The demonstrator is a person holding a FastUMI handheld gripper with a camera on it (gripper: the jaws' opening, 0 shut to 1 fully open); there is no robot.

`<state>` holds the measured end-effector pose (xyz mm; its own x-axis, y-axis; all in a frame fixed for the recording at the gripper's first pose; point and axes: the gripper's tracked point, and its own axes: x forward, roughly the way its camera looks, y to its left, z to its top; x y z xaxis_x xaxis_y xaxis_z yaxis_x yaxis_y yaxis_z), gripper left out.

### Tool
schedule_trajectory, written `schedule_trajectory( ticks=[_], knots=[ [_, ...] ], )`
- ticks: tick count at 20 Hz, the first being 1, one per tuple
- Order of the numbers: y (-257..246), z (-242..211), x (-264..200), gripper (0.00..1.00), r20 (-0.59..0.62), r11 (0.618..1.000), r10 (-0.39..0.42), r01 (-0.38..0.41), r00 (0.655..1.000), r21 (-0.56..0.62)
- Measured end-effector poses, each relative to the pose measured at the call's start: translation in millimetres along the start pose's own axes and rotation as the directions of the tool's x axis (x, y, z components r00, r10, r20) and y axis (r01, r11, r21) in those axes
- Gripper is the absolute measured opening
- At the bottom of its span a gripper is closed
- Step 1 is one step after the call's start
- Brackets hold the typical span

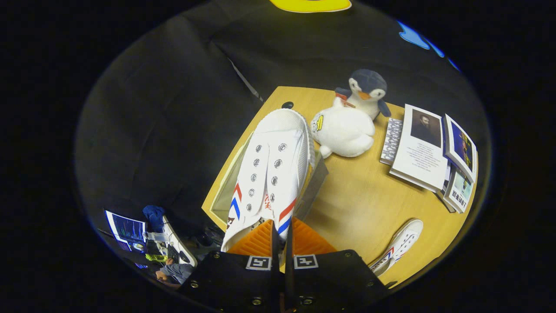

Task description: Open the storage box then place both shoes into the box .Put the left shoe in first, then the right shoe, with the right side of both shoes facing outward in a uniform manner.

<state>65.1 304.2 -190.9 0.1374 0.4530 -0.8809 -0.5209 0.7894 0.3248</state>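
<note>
Gripper (281,243) pinching heel of white shoe (271,174), both fingers tight on it. Shoe hangs over open box (226,182) on desk (360,204). Other shoe (399,248) lies near desk edge.

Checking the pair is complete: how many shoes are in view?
2. One shoe is held between the gripper fingers, above the open storage box. The other shoe lies on the table, beside the fingers.
</note>
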Motion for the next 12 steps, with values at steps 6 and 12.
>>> schedule_trajectory(
  ticks=[6, 12],
  knots=[
    [33, 3, 56, 0.05, -0.103, 0.994, -0.037, 0.026, 0.994, -0.108],
    [44, -1, 104, 0.05, -0.163, 0.988, -0.081, 0.058, 0.983, -0.141]
  ],
)
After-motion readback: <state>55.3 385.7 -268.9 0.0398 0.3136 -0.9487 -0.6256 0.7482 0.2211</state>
